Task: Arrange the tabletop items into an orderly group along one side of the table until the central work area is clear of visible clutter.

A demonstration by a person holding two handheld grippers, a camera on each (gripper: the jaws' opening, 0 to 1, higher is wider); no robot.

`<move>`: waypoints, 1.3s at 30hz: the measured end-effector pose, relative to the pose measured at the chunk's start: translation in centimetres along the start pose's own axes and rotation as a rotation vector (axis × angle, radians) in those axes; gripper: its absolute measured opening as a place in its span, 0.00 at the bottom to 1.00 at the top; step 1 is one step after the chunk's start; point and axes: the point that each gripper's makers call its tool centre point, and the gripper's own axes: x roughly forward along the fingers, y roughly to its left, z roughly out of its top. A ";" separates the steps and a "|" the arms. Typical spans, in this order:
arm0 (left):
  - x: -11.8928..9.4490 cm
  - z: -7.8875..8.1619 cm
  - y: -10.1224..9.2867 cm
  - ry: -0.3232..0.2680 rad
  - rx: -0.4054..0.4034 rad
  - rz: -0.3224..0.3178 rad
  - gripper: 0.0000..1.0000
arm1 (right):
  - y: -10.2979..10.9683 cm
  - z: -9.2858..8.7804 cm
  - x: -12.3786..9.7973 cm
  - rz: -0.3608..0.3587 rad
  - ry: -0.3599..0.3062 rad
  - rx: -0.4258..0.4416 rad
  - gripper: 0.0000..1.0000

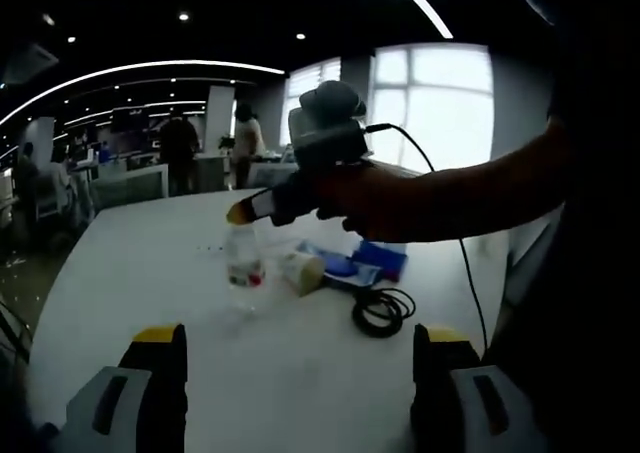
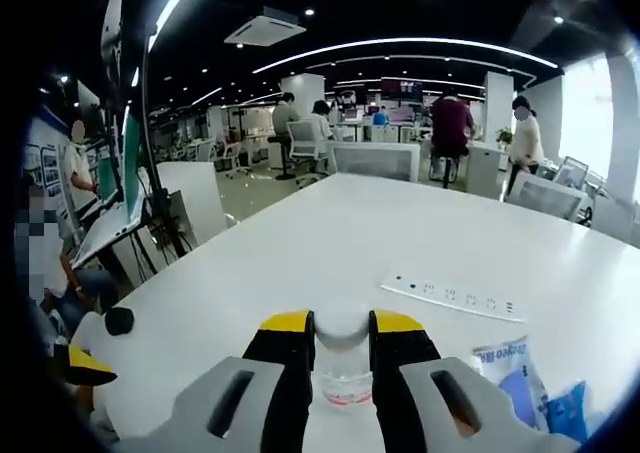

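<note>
A clear plastic water bottle [image 1: 245, 265] with a red label stands upright on the white table [image 1: 150, 273]. My right gripper [image 1: 243, 212], held by a hand reaching in from the right, is shut on the bottle's top. In the right gripper view, the right gripper [image 2: 341, 325] has its yellow-tipped jaws pressed against both sides of the bottle [image 2: 343, 381] just below its white cap. My left gripper [image 1: 300, 338] is open near the table's front edge with nothing between its jaws. Beside the bottle lie a tipped paper cup [image 1: 304, 271], blue packets [image 1: 368, 261] and a coiled black cable [image 1: 381, 311].
A white power strip [image 2: 455, 297] lies flat on the table beyond the bottle, and the blue packets [image 2: 512, 371] sit to its lower right. Past the table's far edge are desks, office chairs [image 2: 375, 159] and standing people [image 2: 452, 125]. An easel stands at the left [image 2: 130, 203].
</note>
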 end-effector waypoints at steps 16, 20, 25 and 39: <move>-0.3 -0.9 0.1 0.022 -0.006 0.012 0.92 | -0.6 -0.7 -0.5 -0.038 -0.011 0.046 0.17; -0.4 -0.7 0.0 0.023 0.004 0.019 0.92 | -0.3 -0.8 -0.6 -0.039 -0.012 0.040 0.18; -0.6 -0.5 0.2 0.001 -0.014 0.038 0.92 | 0.0 -1.0 -0.6 -0.036 -0.007 -0.002 0.18; -0.1 0.2 -0.3 0.006 -0.007 0.040 0.92 | -1.0 0.1 -2.9 0.006 -0.077 0.013 0.27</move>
